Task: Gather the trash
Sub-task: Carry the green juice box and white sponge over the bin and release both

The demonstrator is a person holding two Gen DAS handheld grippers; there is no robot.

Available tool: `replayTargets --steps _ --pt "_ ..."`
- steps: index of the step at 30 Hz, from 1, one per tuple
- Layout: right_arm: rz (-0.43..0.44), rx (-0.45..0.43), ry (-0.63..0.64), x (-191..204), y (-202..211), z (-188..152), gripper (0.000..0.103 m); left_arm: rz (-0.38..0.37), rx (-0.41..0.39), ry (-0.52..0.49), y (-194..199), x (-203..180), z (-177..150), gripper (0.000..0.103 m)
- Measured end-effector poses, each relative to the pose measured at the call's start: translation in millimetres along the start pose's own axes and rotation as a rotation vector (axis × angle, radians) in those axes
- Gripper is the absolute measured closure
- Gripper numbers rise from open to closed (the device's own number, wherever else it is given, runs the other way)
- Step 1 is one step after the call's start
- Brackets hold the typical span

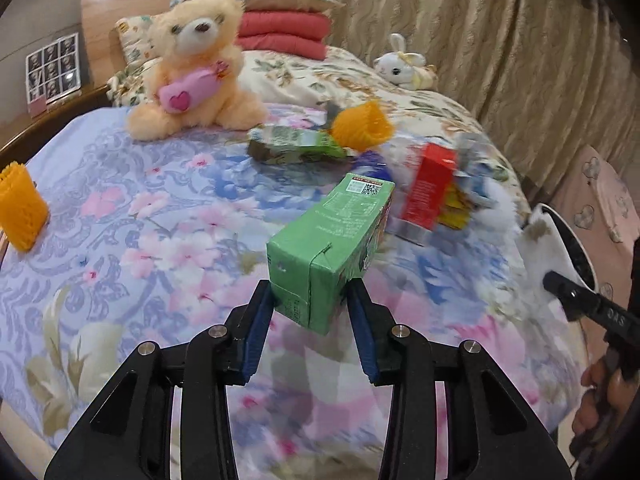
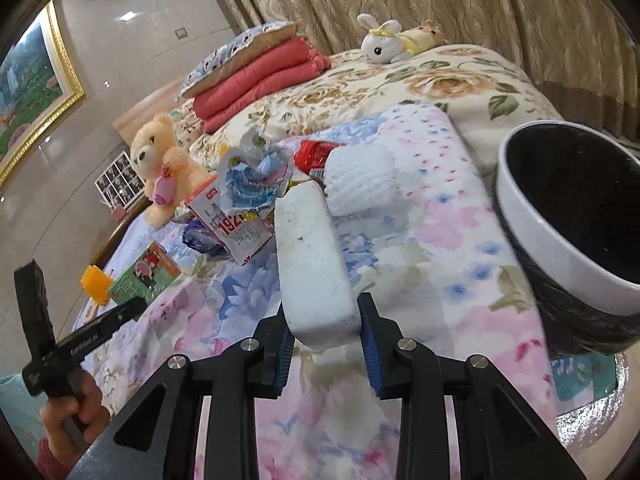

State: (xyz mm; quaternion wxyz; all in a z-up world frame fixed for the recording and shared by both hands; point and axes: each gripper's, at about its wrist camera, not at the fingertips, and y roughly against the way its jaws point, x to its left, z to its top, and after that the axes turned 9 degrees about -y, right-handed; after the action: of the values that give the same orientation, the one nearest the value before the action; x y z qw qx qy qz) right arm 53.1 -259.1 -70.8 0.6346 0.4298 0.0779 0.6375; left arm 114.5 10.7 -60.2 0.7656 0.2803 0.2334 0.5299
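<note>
So the left hand-held gripper (image 1: 310,304) is clamped on a green carton (image 1: 326,246), lifted a bit off the bed (image 1: 140,220) in front of the teddy bear (image 1: 192,68); the right hand-held gripper (image 2: 324,330) is squeezing a white foam block (image 2: 314,264), with the bear off to its left; the rest of the trash pile (image 2: 256,184) sits just right of the bear; the black-lined bin (image 2: 576,232) is way over on the far right.
</note>
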Motion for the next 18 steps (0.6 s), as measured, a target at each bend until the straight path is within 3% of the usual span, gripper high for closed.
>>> replayTargets --steps 18 --pt "-0.054 -0.089 -0.082 -54.6 59.6 2.5 0.073 -0.153 -0.058 -0.194 12.0 -110.7 19.8 0.066"
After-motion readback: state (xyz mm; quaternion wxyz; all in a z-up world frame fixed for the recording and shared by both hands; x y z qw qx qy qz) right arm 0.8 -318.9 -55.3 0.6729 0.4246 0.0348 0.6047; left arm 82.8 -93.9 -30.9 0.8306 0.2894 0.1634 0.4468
